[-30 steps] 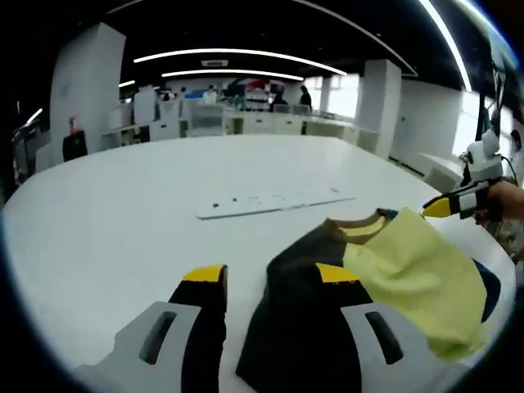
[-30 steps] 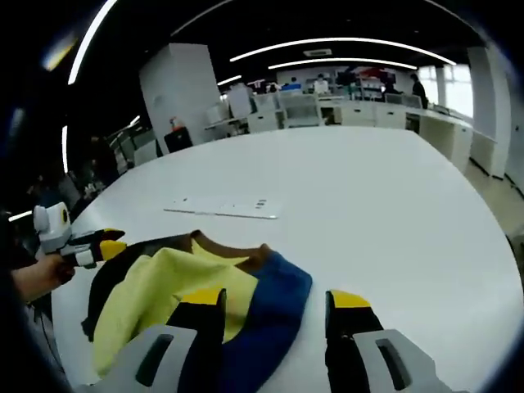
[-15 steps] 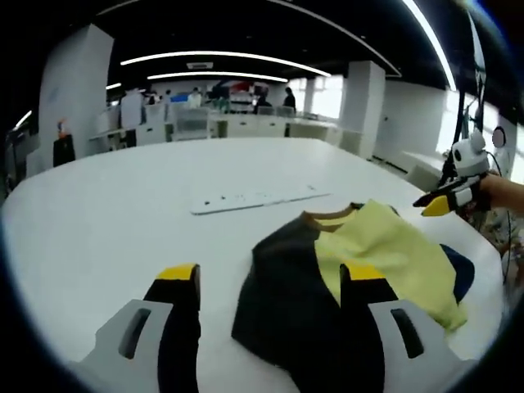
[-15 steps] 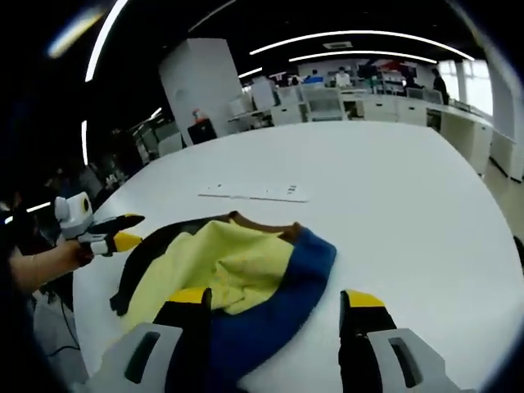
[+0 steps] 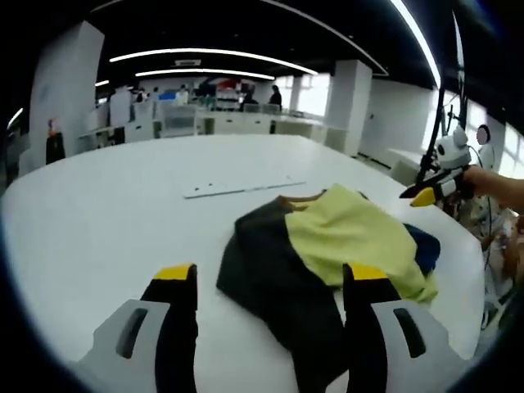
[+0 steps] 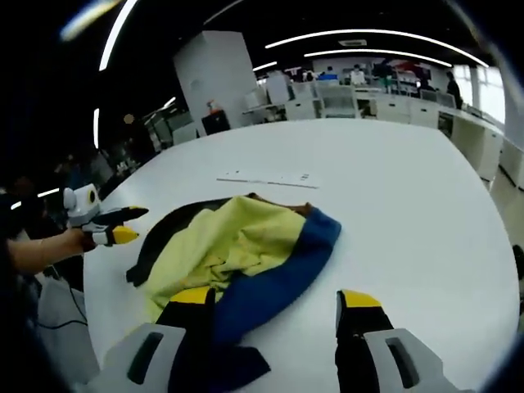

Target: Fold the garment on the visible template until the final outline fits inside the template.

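A garment (image 5: 327, 246) in black, yellow and blue lies rumpled on the white table (image 5: 106, 213), with the yellow part folded over the black. My left gripper (image 5: 270, 278) is open just short of its black edge and holds nothing. In the right gripper view the same garment (image 6: 246, 241) shows its blue side running toward me. My right gripper (image 6: 275, 300) is open, its left jaw over the blue cloth and nothing between its fingers. Each gripper also shows from the other side: the right gripper (image 5: 427, 193) and the left gripper (image 6: 115, 226), each held in a hand beside the garment.
A flat white strip (image 5: 244, 188) with small marks lies on the table beyond the garment, seen again as the strip (image 6: 266, 178). The round table edge (image 6: 499, 270) curves close on the right. Desks, pillars and people stand far behind.
Both views have drawn back and swung around the garment, so it sits farther from the jaws. The left gripper's right jaw no longer overlaps the black cloth. Both grippers stay open.
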The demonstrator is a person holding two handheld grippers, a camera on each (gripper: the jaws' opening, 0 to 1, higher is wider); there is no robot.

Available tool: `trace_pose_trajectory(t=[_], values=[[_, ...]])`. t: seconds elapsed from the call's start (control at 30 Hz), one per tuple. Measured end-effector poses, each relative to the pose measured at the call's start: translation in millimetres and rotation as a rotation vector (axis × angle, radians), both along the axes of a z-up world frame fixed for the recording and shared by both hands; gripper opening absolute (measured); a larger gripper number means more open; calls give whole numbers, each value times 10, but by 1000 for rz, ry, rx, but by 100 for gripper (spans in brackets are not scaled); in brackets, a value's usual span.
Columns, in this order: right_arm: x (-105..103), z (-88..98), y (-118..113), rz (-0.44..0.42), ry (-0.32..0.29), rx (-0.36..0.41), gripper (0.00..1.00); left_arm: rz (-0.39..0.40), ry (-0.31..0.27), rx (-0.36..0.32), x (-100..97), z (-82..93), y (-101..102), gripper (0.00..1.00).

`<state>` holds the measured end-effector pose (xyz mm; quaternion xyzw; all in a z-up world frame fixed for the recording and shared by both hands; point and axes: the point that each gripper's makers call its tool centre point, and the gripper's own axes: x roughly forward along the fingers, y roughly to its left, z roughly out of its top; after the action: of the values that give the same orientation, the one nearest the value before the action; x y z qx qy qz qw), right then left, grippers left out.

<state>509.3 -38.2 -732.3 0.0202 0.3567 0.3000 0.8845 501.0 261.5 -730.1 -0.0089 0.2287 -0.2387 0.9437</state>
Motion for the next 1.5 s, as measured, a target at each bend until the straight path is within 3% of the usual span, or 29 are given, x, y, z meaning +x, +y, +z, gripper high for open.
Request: trace_pose_trajectory(t=[0.17,0.43,0.67,0.83,1.0,1.37,1.5], values=[[-133,-1,2,25,3,9,53,-9,10,7,-195,-30,34,68],[-340,-159,-44,38,22,7,48,22,18,-47,-457,-56,64,65],[-450,-324,-135,29,27,-20,43,21,29,-23,-651,-132,84,54],[-493,-429,-172,23,26,-23,36,30,64,0,-799,-257,138,47],[-546,-543,-202,49,15,-77,32,1,91,56,-953,-427,161,39],[-622,-635,-90,67,-19,-114,25,-12,114,99,-1036,-630,136,19],[-624,-656,-79,74,-38,-140,20,3,115,87,-1037,-643,137,12]])
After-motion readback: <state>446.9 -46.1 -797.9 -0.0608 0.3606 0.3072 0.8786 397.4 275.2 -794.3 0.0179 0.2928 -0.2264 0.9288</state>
